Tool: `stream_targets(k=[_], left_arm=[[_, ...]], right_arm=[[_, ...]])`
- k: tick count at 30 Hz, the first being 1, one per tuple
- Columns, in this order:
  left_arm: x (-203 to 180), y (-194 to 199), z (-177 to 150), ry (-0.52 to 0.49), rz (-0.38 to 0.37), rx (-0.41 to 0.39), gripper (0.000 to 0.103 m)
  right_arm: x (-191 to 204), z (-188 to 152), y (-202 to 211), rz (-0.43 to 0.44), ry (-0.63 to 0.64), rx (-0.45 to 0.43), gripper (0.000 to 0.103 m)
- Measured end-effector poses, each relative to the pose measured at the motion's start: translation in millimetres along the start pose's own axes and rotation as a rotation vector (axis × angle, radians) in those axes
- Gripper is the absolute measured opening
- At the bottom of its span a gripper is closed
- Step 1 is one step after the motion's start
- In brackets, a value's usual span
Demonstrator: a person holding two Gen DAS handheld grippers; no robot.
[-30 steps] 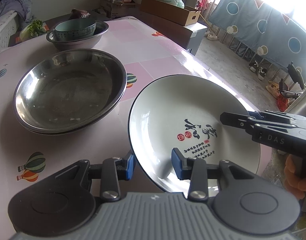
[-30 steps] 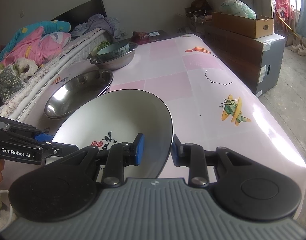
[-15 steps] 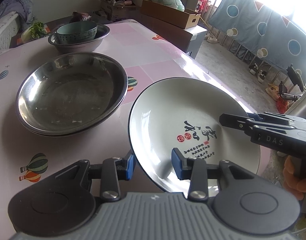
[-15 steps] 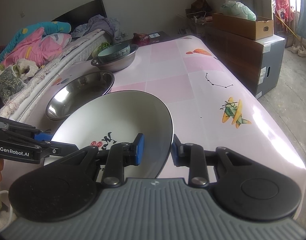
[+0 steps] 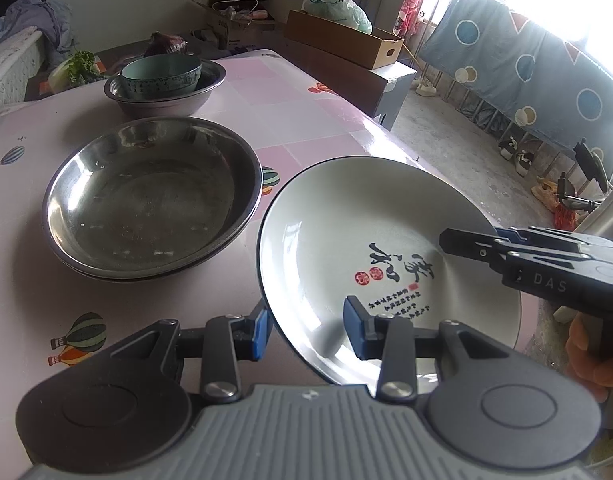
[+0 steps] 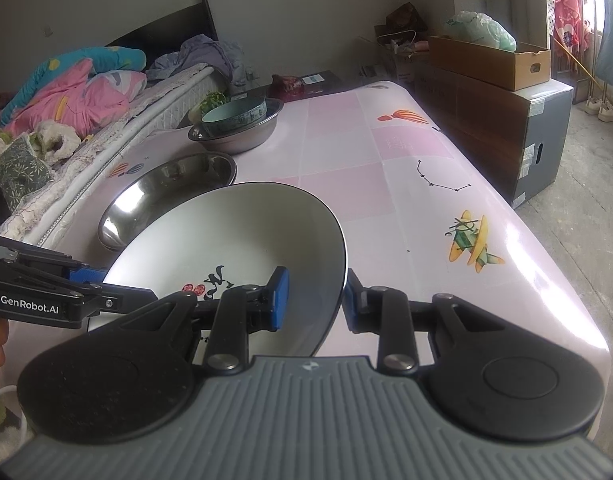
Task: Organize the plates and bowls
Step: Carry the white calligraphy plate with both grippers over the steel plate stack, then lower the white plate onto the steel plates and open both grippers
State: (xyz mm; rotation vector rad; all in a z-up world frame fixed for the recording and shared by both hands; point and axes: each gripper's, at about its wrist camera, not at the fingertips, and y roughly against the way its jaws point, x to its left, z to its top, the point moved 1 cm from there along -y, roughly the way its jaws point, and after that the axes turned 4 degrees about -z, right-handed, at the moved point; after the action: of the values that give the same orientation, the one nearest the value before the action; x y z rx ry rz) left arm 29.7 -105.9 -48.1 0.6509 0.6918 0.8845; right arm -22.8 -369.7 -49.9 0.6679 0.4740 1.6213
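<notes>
A white ceramic plate [image 5: 346,232] with black calligraphy and a dark rim is held above the pink table's near edge. My left gripper [image 5: 306,326] is shut on its left rim; my right gripper [image 6: 316,300] is shut on its right rim [image 6: 234,240]. The right gripper also shows at the right of the left wrist view [image 5: 506,248]. A wide steel basin [image 5: 150,196] sits on the table left of and beyond the plate. Farther back a teal bowl [image 5: 160,76] rests inside a smaller steel bowl [image 5: 166,98].
The pink patterned table [image 6: 406,168] drops off to the floor on the right. A cardboard box [image 6: 490,60] on a dark cabinet stands beyond the far right corner. A bed with blankets [image 6: 66,96] runs along the table's left side.
Both grippers have carried the plate a little farther forward over the table toward the wide steel basin. The grip on both rims is unchanged.
</notes>
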Motion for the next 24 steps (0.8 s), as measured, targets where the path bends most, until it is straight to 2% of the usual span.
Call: stream_targets(k=[5, 10, 17, 24], left_arm=[[11, 14, 7, 0.018, 0.006, -0.036, 0.038], [39, 30, 19, 0.056, 0.041, -0.076, 0.039], [97, 35, 40, 0.143, 0.12, -0.101, 0.039], [143, 15, 53, 0.205, 0.127, -0.054, 0.041]], right_arm=[[12, 17, -1, 0.019, 0.016, -0.023, 0.028], [37, 41, -20, 0.063, 0.047, -0.034, 0.028], [80, 74, -78, 0.137, 0.09, 0.014, 0.028], [104, 82, -132, 0.153, 0.098, 0.093, 0.028]])
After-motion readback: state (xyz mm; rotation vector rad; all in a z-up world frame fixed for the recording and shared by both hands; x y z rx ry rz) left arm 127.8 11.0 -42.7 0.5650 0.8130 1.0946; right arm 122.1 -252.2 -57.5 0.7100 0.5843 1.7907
